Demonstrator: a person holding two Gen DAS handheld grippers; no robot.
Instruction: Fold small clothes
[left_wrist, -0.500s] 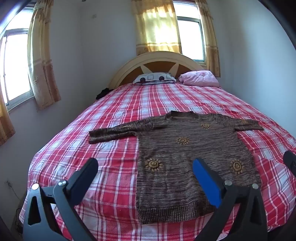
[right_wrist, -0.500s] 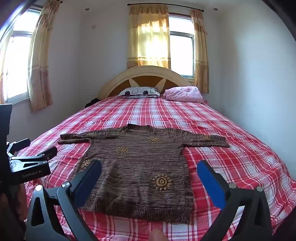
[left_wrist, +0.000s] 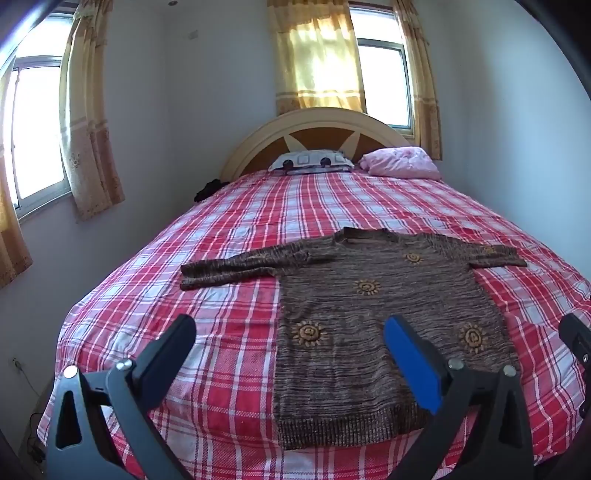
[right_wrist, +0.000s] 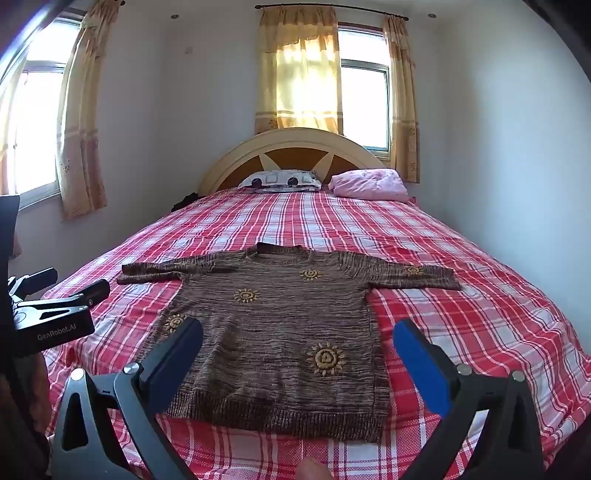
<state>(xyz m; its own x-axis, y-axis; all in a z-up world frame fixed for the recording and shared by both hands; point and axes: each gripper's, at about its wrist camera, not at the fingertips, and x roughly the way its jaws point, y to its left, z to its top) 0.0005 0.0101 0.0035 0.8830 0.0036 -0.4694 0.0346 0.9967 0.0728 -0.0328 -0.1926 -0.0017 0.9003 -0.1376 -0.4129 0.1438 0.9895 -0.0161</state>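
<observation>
A brown knitted sweater (left_wrist: 369, 314) with yellow sun motifs lies flat on the red plaid bed (left_wrist: 229, 258), front up, both sleeves spread sideways and hem nearest me. My left gripper (left_wrist: 290, 328) hovers open above the hem's left corner, with nothing between its fingers. In the right wrist view the same sweater (right_wrist: 280, 332) lies straight ahead, and my right gripper (right_wrist: 298, 330) stands open over its lower half, also with nothing in it. The left gripper (right_wrist: 55, 314) shows at that view's left edge, and part of the right gripper (left_wrist: 576, 339) at the left wrist view's right edge.
At the bed's head are a patterned pillow (right_wrist: 280, 181), a pink folded blanket (right_wrist: 369, 184) and a curved wooden headboard (right_wrist: 291, 147). Walls close in on both sides, with curtained windows (right_wrist: 365, 103). A dark item (right_wrist: 184, 201) lies by the bed's far left edge. A fingertip (right_wrist: 314, 472) shows at the bottom.
</observation>
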